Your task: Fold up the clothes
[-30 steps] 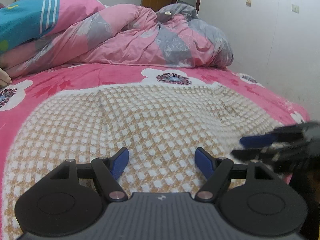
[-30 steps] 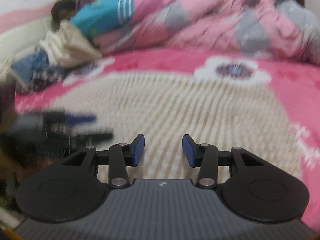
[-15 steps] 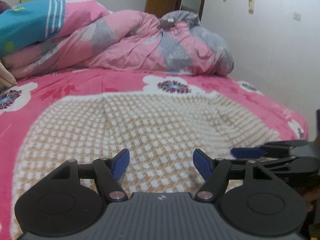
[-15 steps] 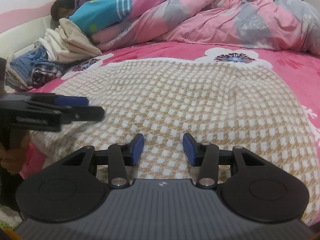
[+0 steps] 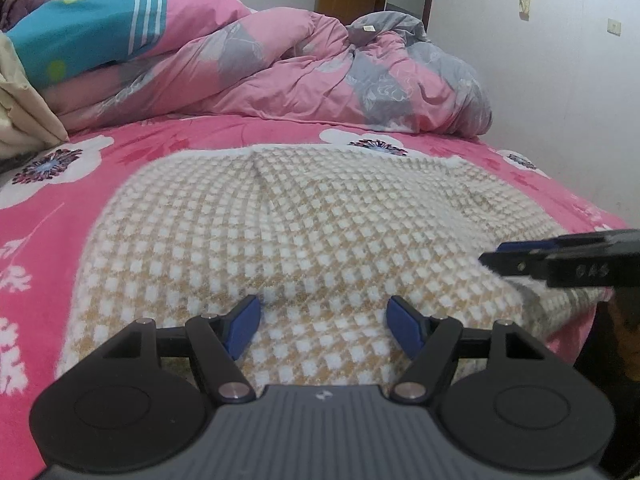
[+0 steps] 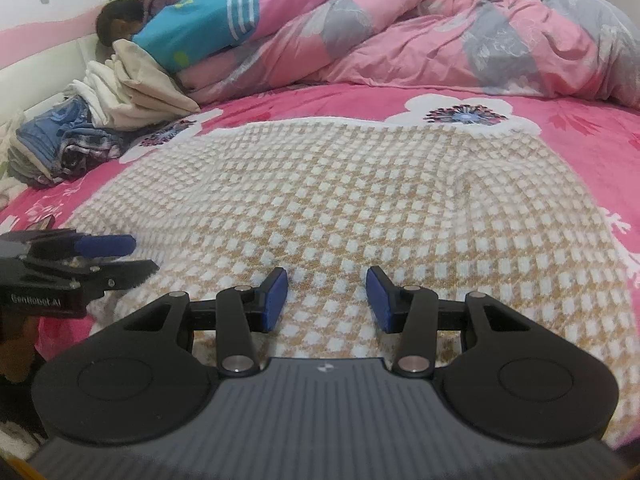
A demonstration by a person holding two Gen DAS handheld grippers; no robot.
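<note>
A tan-and-white checked knit garment (image 5: pixel 320 220) lies spread flat on the pink flowered bed sheet (image 5: pixel 52 240). My left gripper (image 5: pixel 324 322) hovers open low over its near edge, nothing between the blue pads. My right gripper (image 6: pixel 327 300) is also open over the near edge of the garment (image 6: pixel 360 200), its gap narrower. Each gripper shows in the other's view: the right gripper (image 5: pixel 516 258) at the garment's near right corner, the left gripper (image 6: pixel 120 258) at its near left corner. The near hem is hidden under the gripper bodies.
A bunched pink and grey quilt (image 5: pixel 320 76) fills the back of the bed. A person in a blue top (image 6: pixel 192 28) lies at the head end. Cream cloth (image 6: pixel 136 88) and stacked clothes (image 6: pixel 68 148) sit at the left. A white wall (image 5: pixel 560 80) borders the right.
The right gripper's fast, blurred motion of a second ago has stopped and its view is sharp. Both grippers sit slightly higher and farther back over the near edge. Both remain open.
</note>
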